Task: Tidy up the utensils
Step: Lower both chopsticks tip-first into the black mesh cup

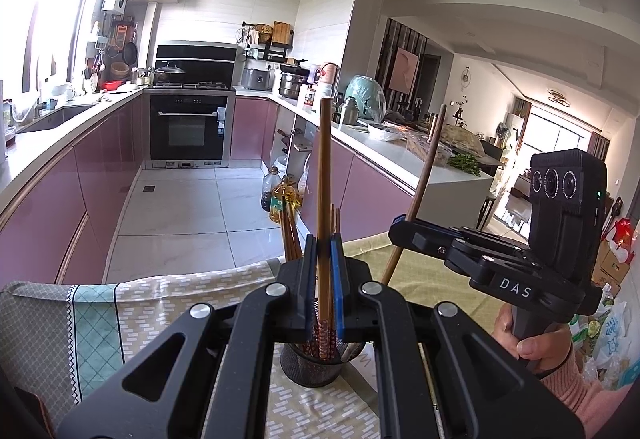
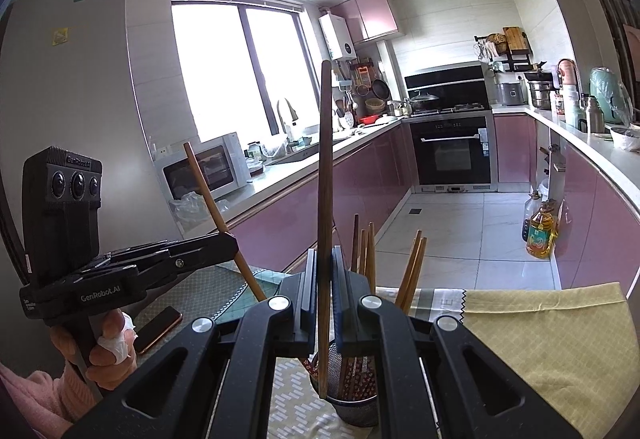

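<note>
Through the left wrist camera we see our left gripper (image 1: 324, 279) clamped on a light wooden chopstick (image 1: 323, 175), which stands upright between the two fingers. Its patterned lower end reaches down into a dark mesh utensil holder (image 1: 310, 367) standing on the desk (image 1: 160, 303) just under the gripper. More chopsticks (image 1: 290, 235) lean out of the holder on the left of the gripper. The desk is covered by a patterned cloth (image 1: 80, 319) on the left and a yellow-green cloth (image 1: 420, 271) further right. To the right, our right gripper (image 1: 400, 229) is closed on a darker chopstick (image 1: 424, 183), which tilts with its top leaning right. A hand in a pink sleeve (image 1: 532, 343) grips its handle.

Through the right wrist camera we see the right gripper (image 2: 325, 279) pinching the dark chopstick (image 2: 325, 179) nearly upright, its lower end inside the mesh holder (image 2: 352, 395). Other chopsticks (image 2: 366, 247) rise from the holder behind the gripper, and a pair (image 2: 412, 267) leans to the right. On the left, the left gripper (image 2: 230, 239) grasps the light chopstick (image 2: 212, 203), tilted with its top to the left. A phone (image 2: 158, 329) lies on the desk near the hand (image 2: 108, 351) holding that gripper.
</note>
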Demonstrator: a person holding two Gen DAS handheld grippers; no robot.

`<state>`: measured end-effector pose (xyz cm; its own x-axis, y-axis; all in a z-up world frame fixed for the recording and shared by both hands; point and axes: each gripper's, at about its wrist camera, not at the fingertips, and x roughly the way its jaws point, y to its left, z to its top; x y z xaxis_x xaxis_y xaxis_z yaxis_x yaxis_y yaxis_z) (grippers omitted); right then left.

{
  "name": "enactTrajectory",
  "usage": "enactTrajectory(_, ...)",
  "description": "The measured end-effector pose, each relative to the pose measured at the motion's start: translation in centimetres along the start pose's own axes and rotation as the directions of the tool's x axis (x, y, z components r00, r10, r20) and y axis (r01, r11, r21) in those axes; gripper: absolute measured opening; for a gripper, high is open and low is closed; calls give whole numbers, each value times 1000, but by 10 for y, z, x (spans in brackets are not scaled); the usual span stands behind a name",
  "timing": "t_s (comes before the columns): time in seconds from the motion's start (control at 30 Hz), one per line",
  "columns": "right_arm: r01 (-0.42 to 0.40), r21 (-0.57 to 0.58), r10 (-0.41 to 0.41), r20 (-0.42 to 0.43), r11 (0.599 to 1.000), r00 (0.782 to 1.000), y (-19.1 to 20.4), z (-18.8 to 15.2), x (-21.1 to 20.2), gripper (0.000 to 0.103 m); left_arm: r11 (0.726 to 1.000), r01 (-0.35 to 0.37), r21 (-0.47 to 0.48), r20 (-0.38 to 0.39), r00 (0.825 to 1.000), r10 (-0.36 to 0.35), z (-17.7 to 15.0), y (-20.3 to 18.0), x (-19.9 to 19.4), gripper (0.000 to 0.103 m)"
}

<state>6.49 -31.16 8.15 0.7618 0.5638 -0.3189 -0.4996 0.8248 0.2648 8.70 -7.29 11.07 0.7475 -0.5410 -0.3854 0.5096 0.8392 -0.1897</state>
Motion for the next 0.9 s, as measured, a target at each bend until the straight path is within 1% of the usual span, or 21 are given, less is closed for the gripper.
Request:
enactTrajectory(0.7, 32, 30, -32, -18, 999, 999, -6, 3, 15, 6, 1000, -5, 3, -27, 1000, 6, -2, -6, 4, 7)
enactTrajectory(0.9, 37, 34, -36, -22, 999, 999, -9, 3, 17, 6, 1000, -7, 2, -35, 999, 7, 2, -6, 7, 7)
